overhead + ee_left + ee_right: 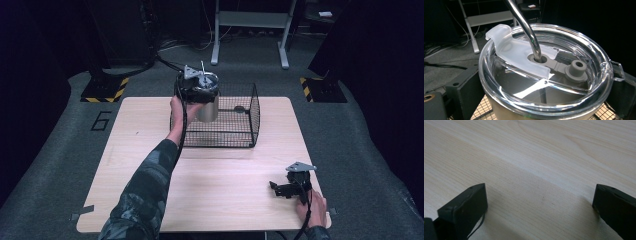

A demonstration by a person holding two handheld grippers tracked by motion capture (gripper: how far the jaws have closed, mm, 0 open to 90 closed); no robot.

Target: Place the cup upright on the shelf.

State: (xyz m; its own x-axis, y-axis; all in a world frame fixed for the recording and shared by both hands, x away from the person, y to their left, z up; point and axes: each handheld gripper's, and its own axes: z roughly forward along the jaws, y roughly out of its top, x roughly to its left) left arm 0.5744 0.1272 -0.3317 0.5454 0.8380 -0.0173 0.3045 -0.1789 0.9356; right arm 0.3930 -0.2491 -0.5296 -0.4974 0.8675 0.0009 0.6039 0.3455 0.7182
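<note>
High view. The left gripper [196, 86] holds a stainless-steel tumbler with a clear plastic lid and a bent metal straw [207, 102] above the near-left corner of a black wire-mesh basket [250, 120], which stands toward the far edge of the pale wooden counter [150, 165]. The tumbler hangs upright between the jaws, its base over the basket's interior; whether it touches the basket floor cannot be told. The right gripper [281, 189] lies low over the counter's near-right part, well apart from the basket.

Left gripper view. The jaws are clamped on the tumbler just under its lid rim, one black jaw at each side of the body. The clear lid [544, 70] lies directly ahead of the jaws, the metal straw [525, 25] rising through its grey grommet; basket mesh shows below the jaws. Judged step: setting the tumbler into the basket. Done well, it descends vertically, clear of the near wire wall, and the jaws part only once the base rests flat; a tilt would risk the straw end swinging and the tumbler toppling.

Right gripper view. The jaws stand wide apart and empty, with bare wood grain between them and close beneath.
</note>
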